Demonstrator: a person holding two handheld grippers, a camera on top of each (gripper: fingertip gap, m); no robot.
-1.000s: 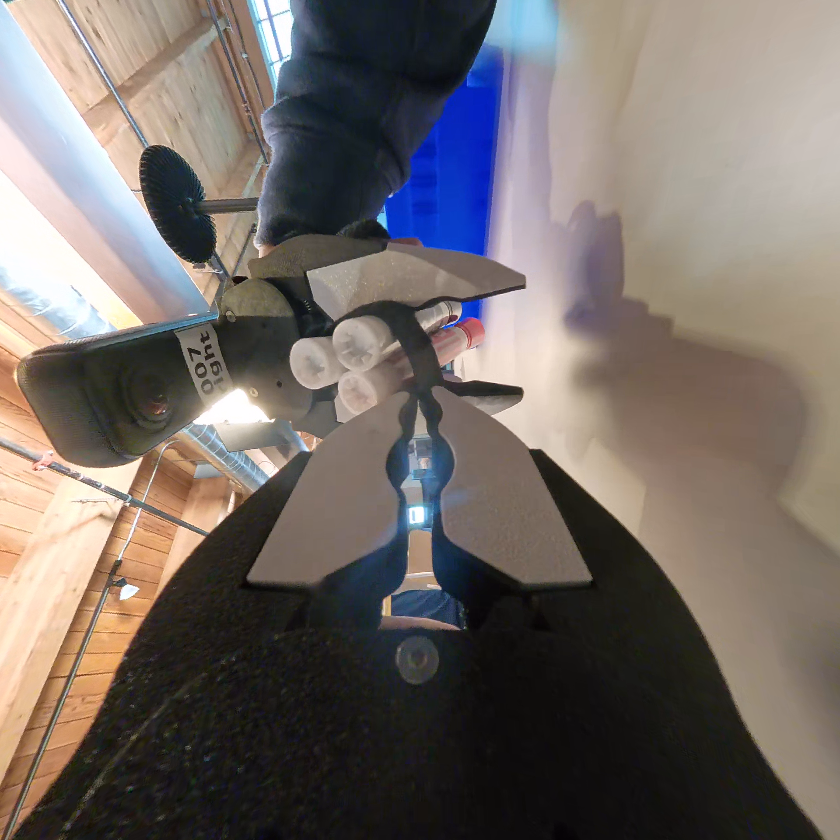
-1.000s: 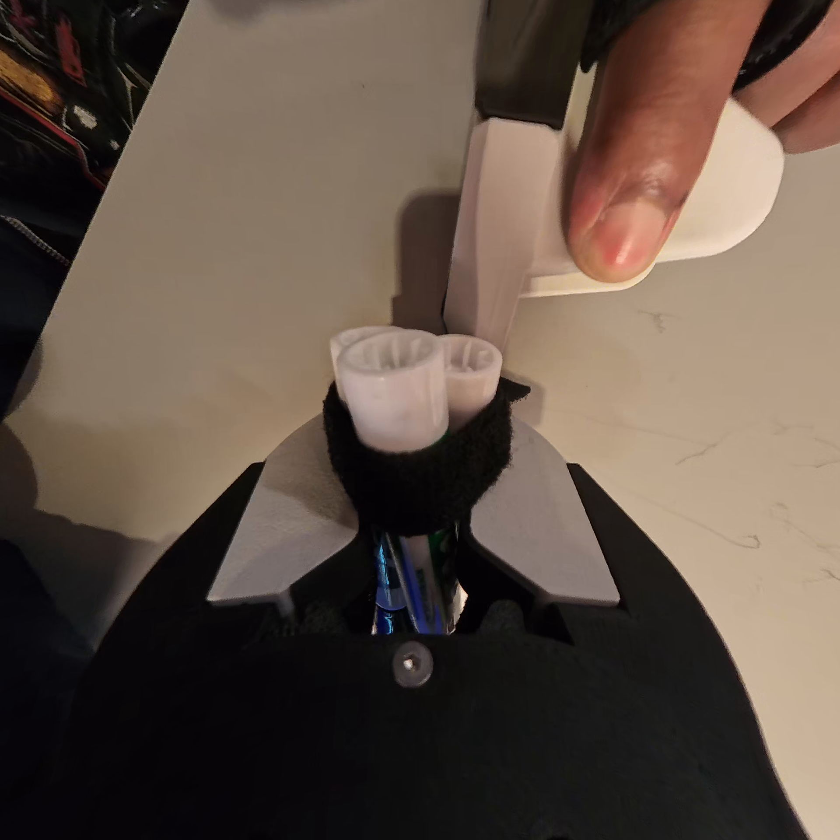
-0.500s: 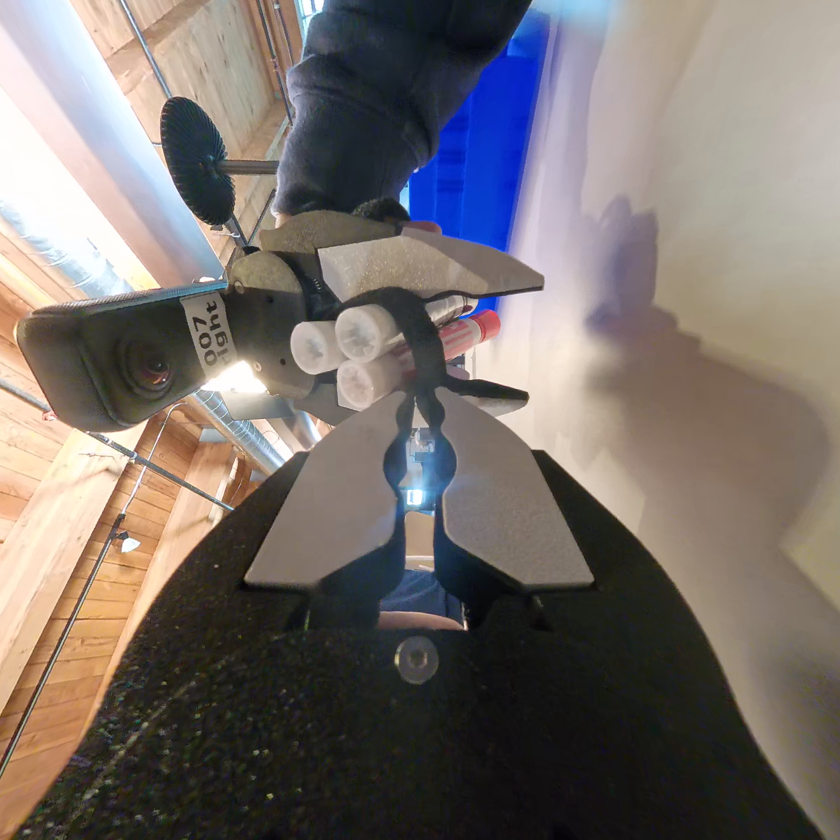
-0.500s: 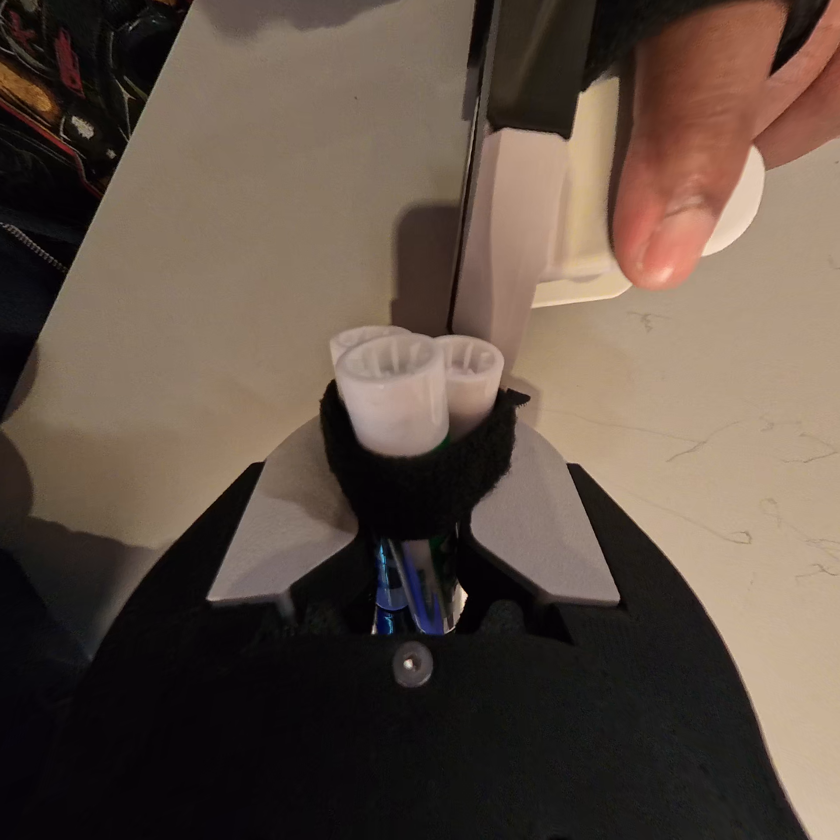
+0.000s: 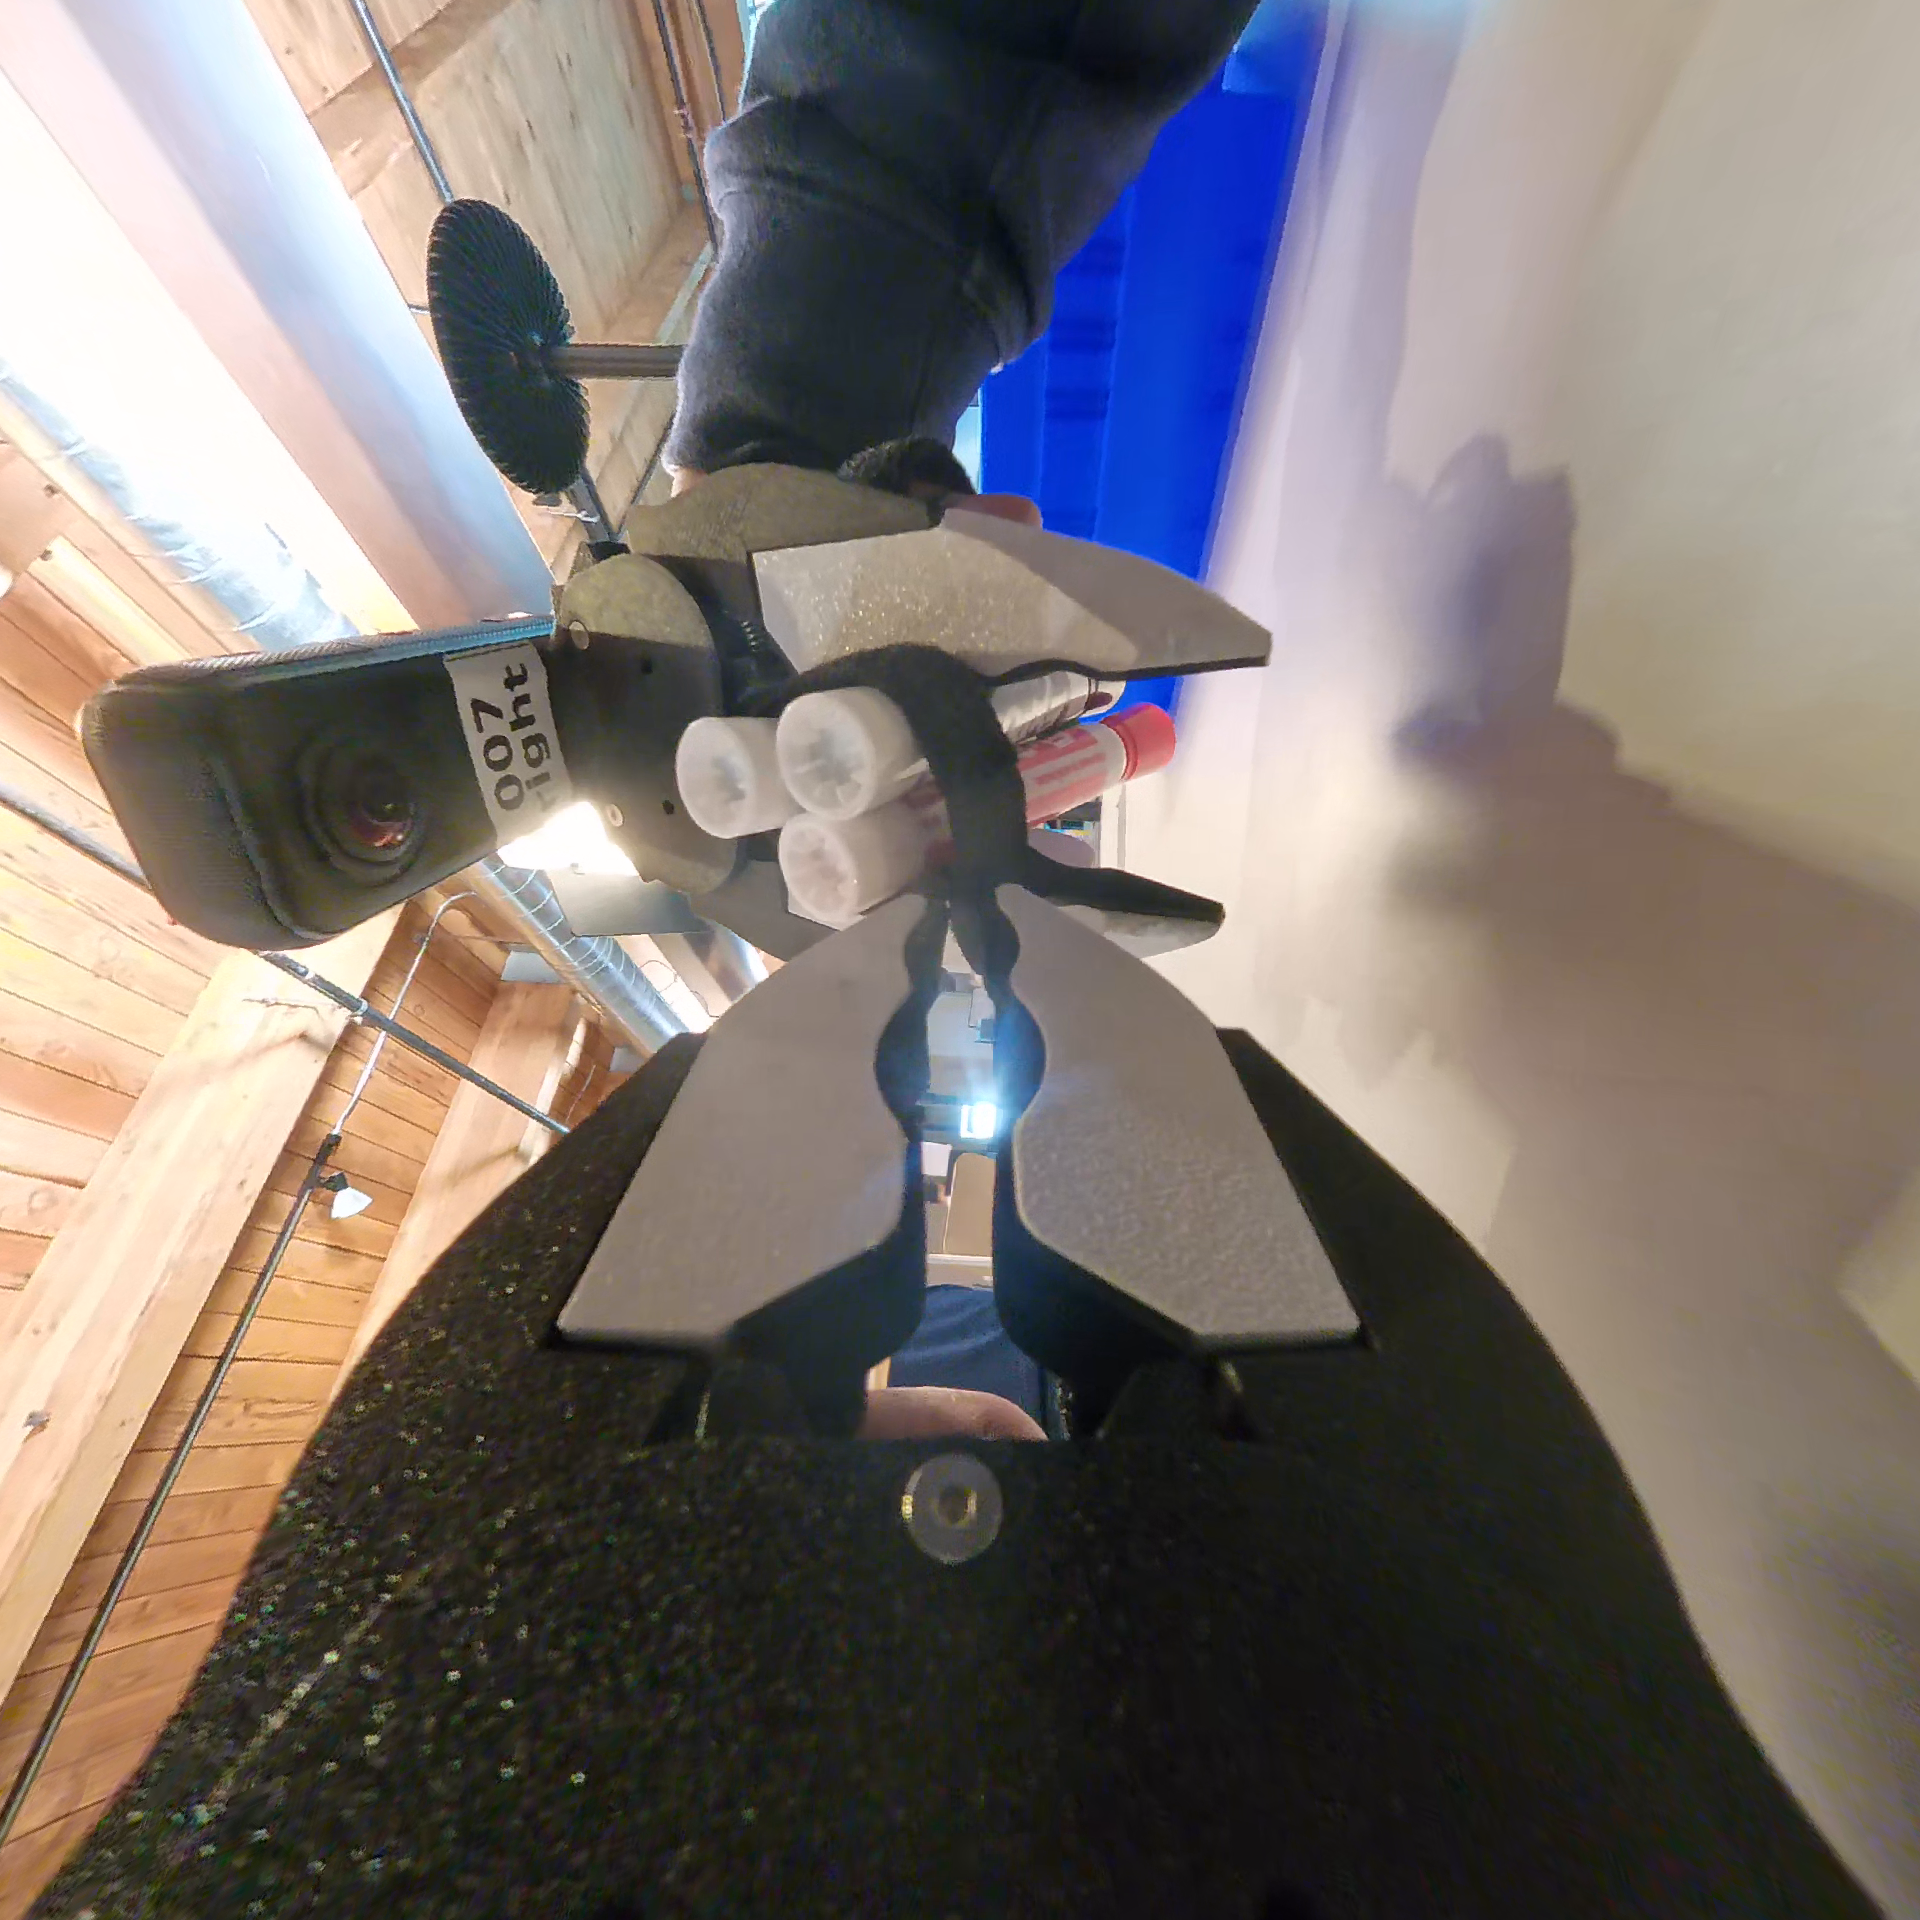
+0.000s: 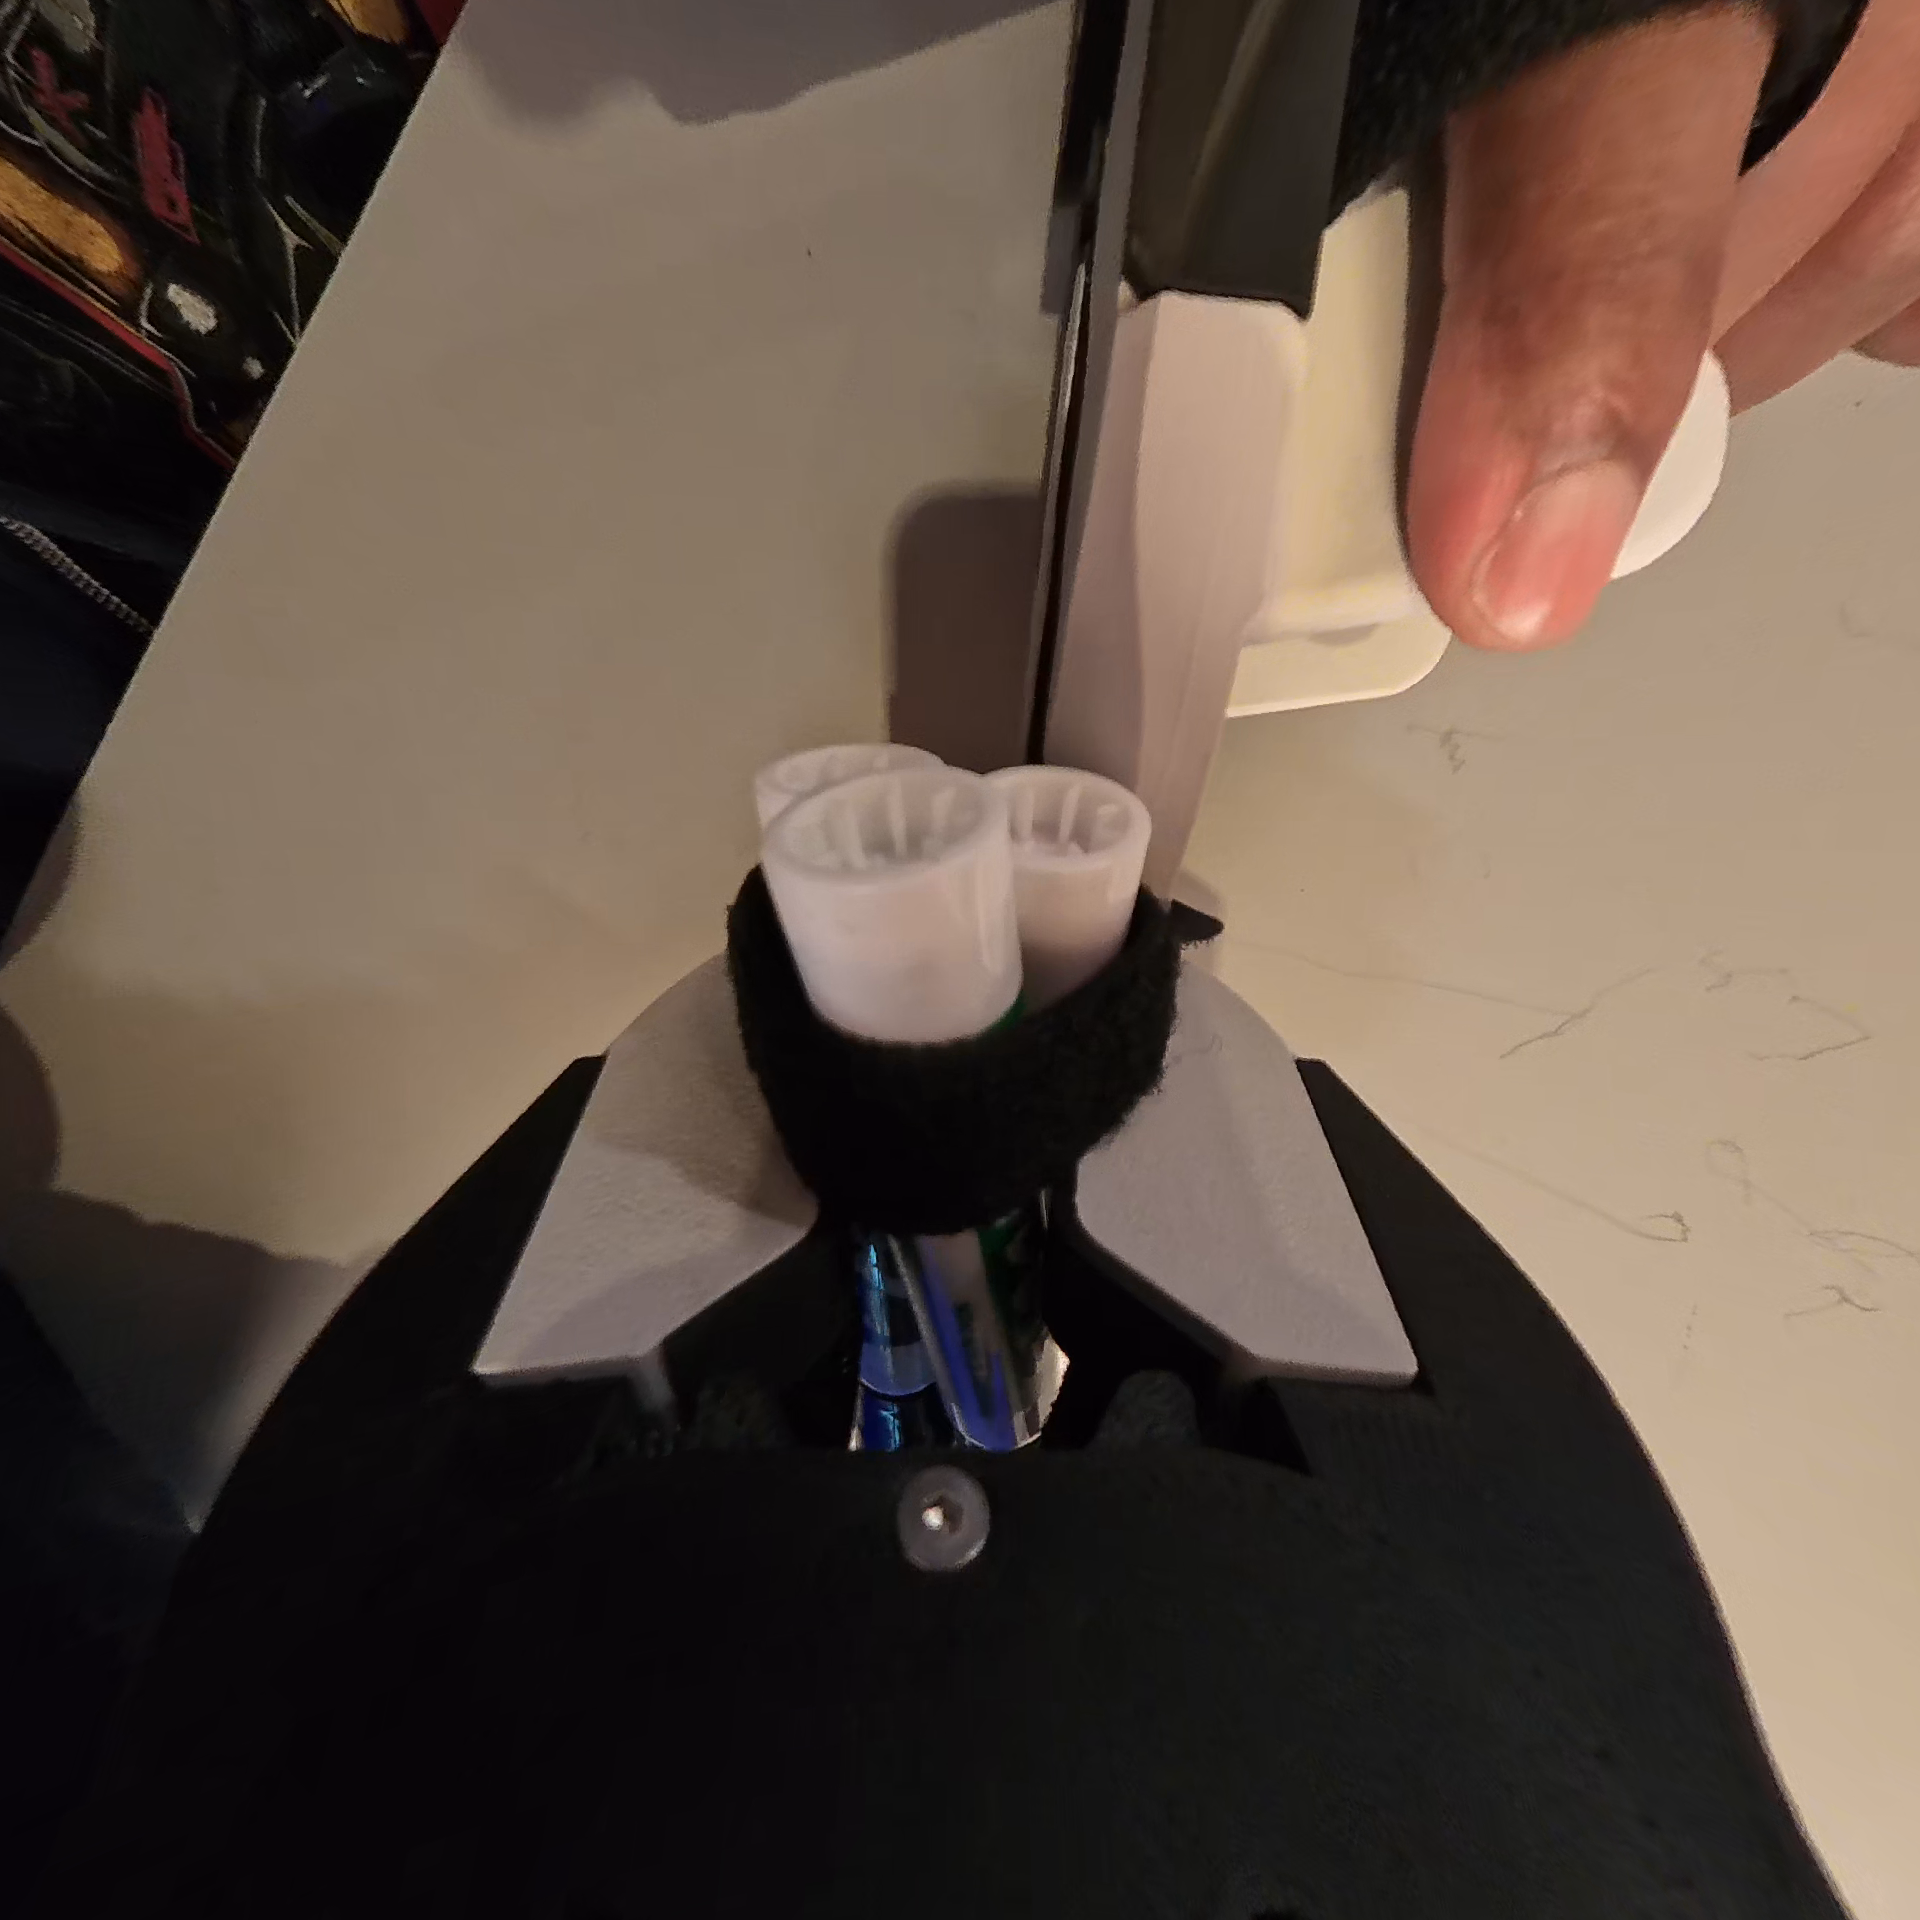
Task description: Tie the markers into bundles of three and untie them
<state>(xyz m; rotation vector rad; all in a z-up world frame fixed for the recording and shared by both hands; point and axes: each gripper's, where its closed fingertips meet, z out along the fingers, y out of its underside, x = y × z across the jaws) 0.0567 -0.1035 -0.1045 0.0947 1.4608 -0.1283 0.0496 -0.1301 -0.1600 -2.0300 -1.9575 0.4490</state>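
Clamping the markers steadies the bundle, so the right tool squeezes them while the left tool pinches the strap end, apparently to work it.

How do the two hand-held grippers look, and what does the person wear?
Each gripper has a rough black body, one round silver screw and two flat grey pointed fingers: see the left gripper and right gripper. The right one carries a black camera bearing a white sticker. The person wears a dark blue sleeve.
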